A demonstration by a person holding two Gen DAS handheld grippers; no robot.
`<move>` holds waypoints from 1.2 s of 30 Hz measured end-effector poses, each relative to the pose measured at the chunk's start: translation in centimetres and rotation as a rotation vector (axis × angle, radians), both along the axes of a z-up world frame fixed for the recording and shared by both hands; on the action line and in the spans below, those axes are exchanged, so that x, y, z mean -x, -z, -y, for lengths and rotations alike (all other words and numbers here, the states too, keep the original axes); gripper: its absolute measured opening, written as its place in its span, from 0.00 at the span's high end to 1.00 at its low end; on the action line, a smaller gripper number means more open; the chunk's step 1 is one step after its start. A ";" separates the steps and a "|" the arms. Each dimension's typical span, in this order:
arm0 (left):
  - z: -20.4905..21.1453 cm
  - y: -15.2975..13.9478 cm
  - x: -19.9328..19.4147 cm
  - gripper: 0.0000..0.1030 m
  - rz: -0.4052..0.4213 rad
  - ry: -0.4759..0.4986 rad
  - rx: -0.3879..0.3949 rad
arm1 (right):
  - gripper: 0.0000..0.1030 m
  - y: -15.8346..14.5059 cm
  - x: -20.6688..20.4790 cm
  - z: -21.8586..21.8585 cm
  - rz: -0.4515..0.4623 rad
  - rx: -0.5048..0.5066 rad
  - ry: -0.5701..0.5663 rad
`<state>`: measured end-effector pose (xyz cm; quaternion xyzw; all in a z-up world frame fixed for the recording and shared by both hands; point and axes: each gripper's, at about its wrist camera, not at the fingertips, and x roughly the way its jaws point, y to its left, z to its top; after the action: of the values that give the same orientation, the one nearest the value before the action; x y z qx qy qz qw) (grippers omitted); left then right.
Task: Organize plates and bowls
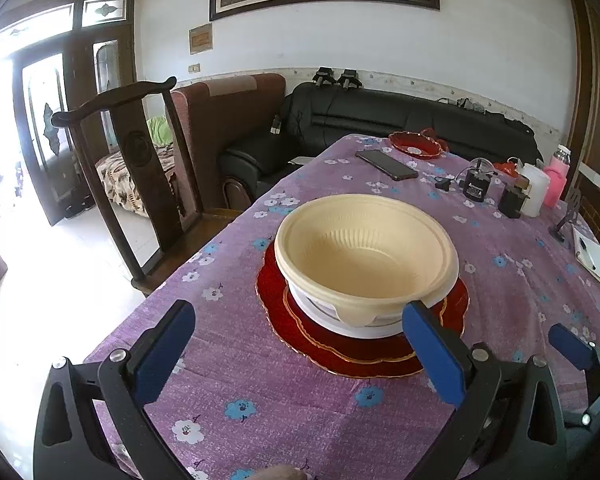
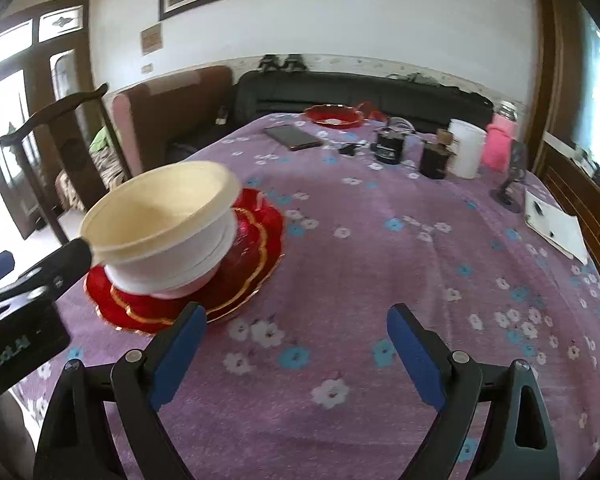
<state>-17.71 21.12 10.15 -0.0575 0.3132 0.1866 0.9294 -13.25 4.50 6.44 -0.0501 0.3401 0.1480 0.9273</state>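
Left fingers (image 1: 168, 344): spreading wide, one touching the cream bowl (image 1: 364, 248) at 1 o'clock.
Right fingers (image 2: 416, 352): spreading wide, bowl at 10 o'clock.

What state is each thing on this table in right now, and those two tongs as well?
Cream bowl: upright, empty, nested on top of a white bowl.
White bowl: upright, resting on the red plates.
Red plates: stacked flat on the tablecloth.
Far red dish: alone at the far end.
Phone: lying flat, screen dark.
Left tongs: open, one finger at the bowl's rim.
Right tongs: open, holding nothing.
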 end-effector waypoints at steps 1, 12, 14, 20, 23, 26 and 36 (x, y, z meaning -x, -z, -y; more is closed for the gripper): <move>0.0 0.0 0.0 0.00 -0.004 0.001 0.003 | 0.08 0.0 0.1 -0.3 0.004 0.004 -0.010; -0.6 0.8 -0.4 0.00 -0.025 0.008 0.036 | 0.08 0.1 0.6 -1.2 0.013 -0.003 -0.050; -0.7 0.8 -0.5 0.00 -0.027 0.006 0.039 | 0.08 0.1 0.6 -1.3 0.013 -0.004 -0.053; -1.0 0.9 -0.6 0.00 -0.030 0.003 0.049 | 0.08 0.0 1.0 -1.7 0.024 -0.005 -0.073; -1.1 1.0 -0.6 0.00 -0.034 0.004 0.055 | 0.08 0.0 1.0 -1.8 0.022 -0.006 -0.073; -1.1 1.0 -0.6 0.00 -0.031 0.003 0.053 | 0.08 0.0 1.0 -1.8 0.018 -0.008 -0.073; -1.1 1.1 -0.7 0.00 -0.031 0.009 0.054 | 0.08 -0.2 0.9 -1.8 0.021 -0.011 -0.083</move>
<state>-16.98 22.19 9.09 -0.0782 0.3325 0.1748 0.9235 -14.13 6.30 6.68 -0.0608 0.3271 0.1874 0.9242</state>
